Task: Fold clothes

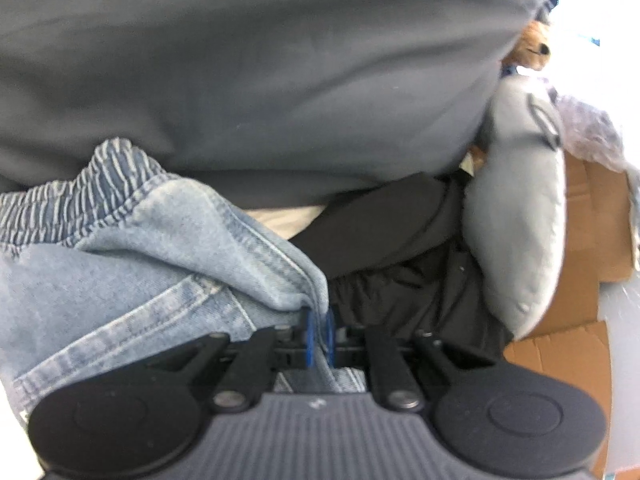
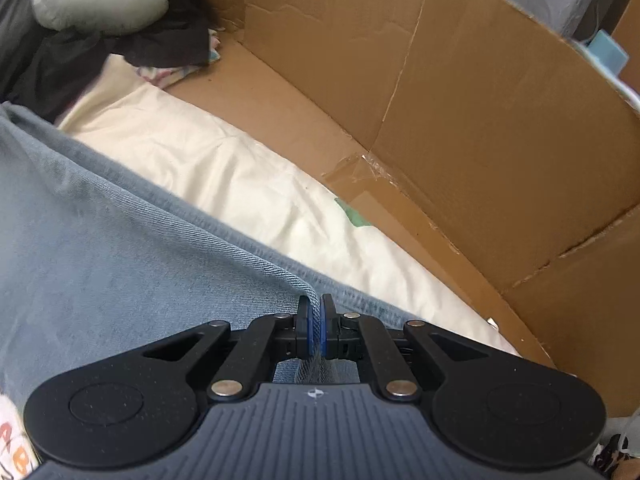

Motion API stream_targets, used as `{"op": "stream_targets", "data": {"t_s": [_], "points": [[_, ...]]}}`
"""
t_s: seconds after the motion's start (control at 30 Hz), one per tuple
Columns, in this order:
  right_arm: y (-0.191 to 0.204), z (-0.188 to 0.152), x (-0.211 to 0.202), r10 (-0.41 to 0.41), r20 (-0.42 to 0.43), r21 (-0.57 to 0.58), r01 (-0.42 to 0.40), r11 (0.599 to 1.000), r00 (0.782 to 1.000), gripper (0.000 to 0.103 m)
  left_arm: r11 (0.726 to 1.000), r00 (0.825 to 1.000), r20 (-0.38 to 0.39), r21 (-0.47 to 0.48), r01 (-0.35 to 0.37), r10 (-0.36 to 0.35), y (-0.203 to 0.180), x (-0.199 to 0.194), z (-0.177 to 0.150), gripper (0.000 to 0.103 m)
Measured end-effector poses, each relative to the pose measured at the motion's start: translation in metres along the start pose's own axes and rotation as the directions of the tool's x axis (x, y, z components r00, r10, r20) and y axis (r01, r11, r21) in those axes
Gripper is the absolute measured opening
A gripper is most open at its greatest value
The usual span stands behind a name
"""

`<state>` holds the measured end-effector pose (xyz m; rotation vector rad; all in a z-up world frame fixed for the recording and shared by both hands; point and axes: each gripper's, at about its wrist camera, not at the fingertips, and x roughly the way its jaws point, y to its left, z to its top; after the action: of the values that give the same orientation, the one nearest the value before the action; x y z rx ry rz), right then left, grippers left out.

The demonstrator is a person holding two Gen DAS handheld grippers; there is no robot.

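Jeans [image 1: 120, 264] cut off at frame edges, pale-blue denim, elastic waistband. L gripper [image 1: 319, 334] & R gripper [image 2: 316, 330] both clamped tight on denim folds.

A lived-in home corner: cream bedding [image 2: 224, 168], cardboard box [image 2: 460, 92], plush toy [image 1: 520, 216], strewn clothes.

My left gripper [image 1: 319, 334] pinches a fold of the light blue denim jeans [image 1: 132, 264] between its blue fingers [image 1: 307, 336]. Behind the jeans hangs grey fabric [image 1: 260, 72]; right of them lie black cloth [image 1: 392, 240] and a grey cushion [image 1: 520, 208].
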<state>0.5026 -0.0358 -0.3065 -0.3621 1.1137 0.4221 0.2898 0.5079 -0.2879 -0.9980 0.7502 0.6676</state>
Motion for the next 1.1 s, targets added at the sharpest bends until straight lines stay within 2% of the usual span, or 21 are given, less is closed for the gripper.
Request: {"op": "stream_targets", "data": {"t_s": [0.23, 0.57, 0.7, 0.8, 0.83, 0.9, 0.93, 1.0, 1.03, 1.1], "points": [[0.001, 0.007, 0.037, -0.020, -0.040, 0.011, 0.020, 1.000, 0.999, 0.001, 0.999, 0.999, -0.004, -0.013, -0.038, 0.038, -0.002, 0.023, 0.001, 0.008], [-0.001, 0.011, 0.043, -0.036, -0.034, 0.025, 0.037, 0.999, 0.999, 0.001, 0.999, 0.999, 0.038, -0.042, 0.007, -0.005, 0.002, 0.004, -0.001, 0.007], [-0.001, 0.014, 0.052, -0.040, -0.048, 0.033, 0.042, 0.999, 0.998, 0.001, 1.000, 0.999, 0.045, -0.028, -0.008, 0.009, 0.001, 0.009, -0.002, 0.007], [-0.005, 0.013, 0.062, -0.029, -0.061, 0.072, 0.033, 0.997, 0.998, 0.003, 0.998, 0.999, 0.038, -0.055, -0.019, 0.021, 0.004, 0.021, -0.002, 0.008], [-0.006, 0.013, 0.060, -0.028, -0.056, 0.085, 0.033, 0.996, 0.998, 0.004, 0.998, 0.999, 0.035, -0.057, -0.030, 0.032, 0.003, 0.024, -0.003, 0.011], [-0.007, 0.012, 0.052, -0.028, -0.039, 0.111, 0.032, 0.993, 0.999, 0.013, 0.998, 0.998, 0.040, -0.038, -0.047, 0.048, -0.003, 0.022, -0.005, 0.012], [-0.008, 0.012, 0.045, -0.024, -0.020, 0.114, 0.026, 0.993, 1.000, 0.016, 0.999, 0.998, 0.044, -0.020, -0.045, 0.046, -0.006, 0.016, -0.007, 0.017], [-0.011, 0.010, 0.023, -0.013, 0.035, 0.108, 0.009, 0.994, 0.999, 0.034, 0.999, 0.998, 0.053, 0.016, -0.042, 0.041, -0.013, 0.006, -0.011, 0.030], [-0.013, 0.009, 0.012, -0.010, 0.060, 0.106, 0.004, 0.994, 0.998, 0.037, 0.999, 0.998, 0.057, 0.033, -0.037, 0.035, -0.016, 0.000, -0.014, 0.038], [-0.017, 0.004, -0.009, -0.008, 0.099, 0.115, -0.004, 0.993, 0.995, 0.038, 0.998, 0.998, 0.056, 0.056, -0.029, 0.025, -0.020, -0.010, -0.024, 0.041]]}}
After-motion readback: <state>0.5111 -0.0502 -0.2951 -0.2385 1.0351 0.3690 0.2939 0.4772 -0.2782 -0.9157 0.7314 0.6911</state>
